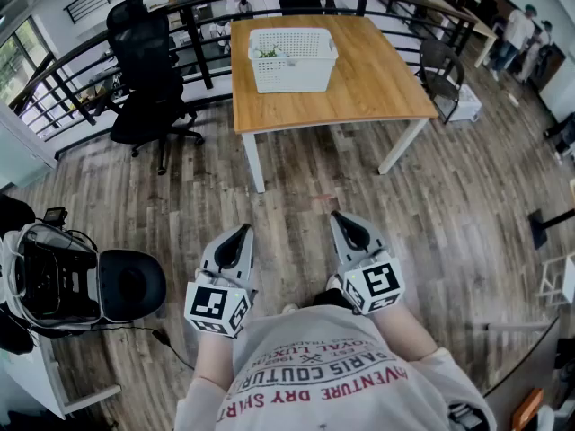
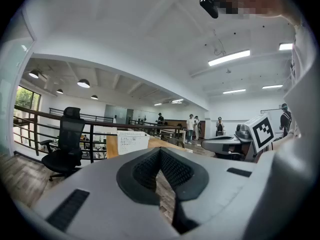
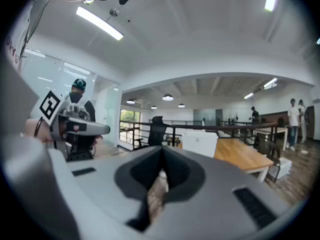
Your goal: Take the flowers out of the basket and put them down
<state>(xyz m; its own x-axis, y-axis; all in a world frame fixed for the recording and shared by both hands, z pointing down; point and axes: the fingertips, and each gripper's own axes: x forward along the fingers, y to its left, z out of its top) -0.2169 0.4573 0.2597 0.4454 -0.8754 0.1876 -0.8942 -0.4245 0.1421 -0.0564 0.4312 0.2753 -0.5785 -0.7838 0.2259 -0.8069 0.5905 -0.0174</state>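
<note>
L gripper (image 1: 239,237): jaws pressed together, nothing btwn them, held low in front of the person's chest, pointing fwd and slightly down. R gripper (image 1: 349,230): same, jaws pressed together, empty, just beside L gripper on its right w/ a gap btwn the two. Each carries its marker cube at the back end, nearest the body. Under both: bare wood floor (image 1: 431,205). Well ahead of both grippers, out of reach: tabletop (image 1: 377,79), light wood on white legs. White perforated basket (image 1: 292,61) sits on its far half, roughly straight ahead of the gap btwn the grippers. Flowers (image 1: 268,53) are in the basket; only some green shows, toward L-gripper side, too small for detail. Ahead-left of L gripper: black office chair (image 1: 148,88) by a dark railing (image 1: 90,52). Far ahead-right of R gripper: people standing (image 1: 521,30).
</note>
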